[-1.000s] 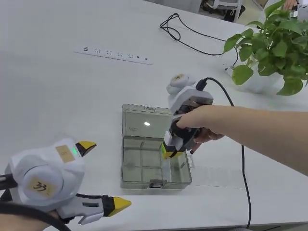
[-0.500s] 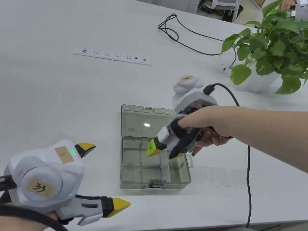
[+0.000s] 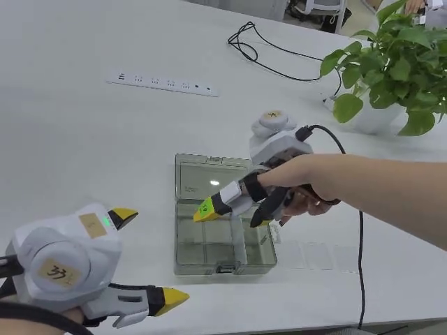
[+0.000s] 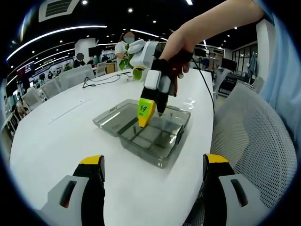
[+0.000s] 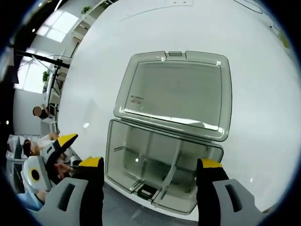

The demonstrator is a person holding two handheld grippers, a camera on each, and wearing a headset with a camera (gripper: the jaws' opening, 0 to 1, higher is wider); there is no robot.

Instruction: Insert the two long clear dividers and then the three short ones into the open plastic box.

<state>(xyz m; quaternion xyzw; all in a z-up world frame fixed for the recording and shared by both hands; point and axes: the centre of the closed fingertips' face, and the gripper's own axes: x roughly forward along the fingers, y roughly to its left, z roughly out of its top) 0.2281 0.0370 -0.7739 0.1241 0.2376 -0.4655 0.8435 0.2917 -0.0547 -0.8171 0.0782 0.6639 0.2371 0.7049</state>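
Over the open plastic box (image 3: 183, 241), the right gripper (image 3: 232, 216) is hovering, jaws spread, empty; the left gripper (image 3: 150, 255) is waiting down by the person, jaws apart too, holding nothing. Clear dividers (image 3: 318, 256) are lying flat on the white table (image 3: 84, 139) just right of the box, nearly invisible. I'm judging a pinch could skid one toward the near edge. Box is sitting mid-table, mouth up, lid (image 3: 209, 180) laid back away from the person, long axis running left to right.

plastic box (image 3: 202, 178) x1 | grippers x2: left gripper (image 3: 150, 255), right gripper (image 3: 232, 217) | power strip (image 3: 164, 82) x1 | potted plant (image 3: 391, 70) x1 | loose clear dividers (image 3: 314, 256): count unclear
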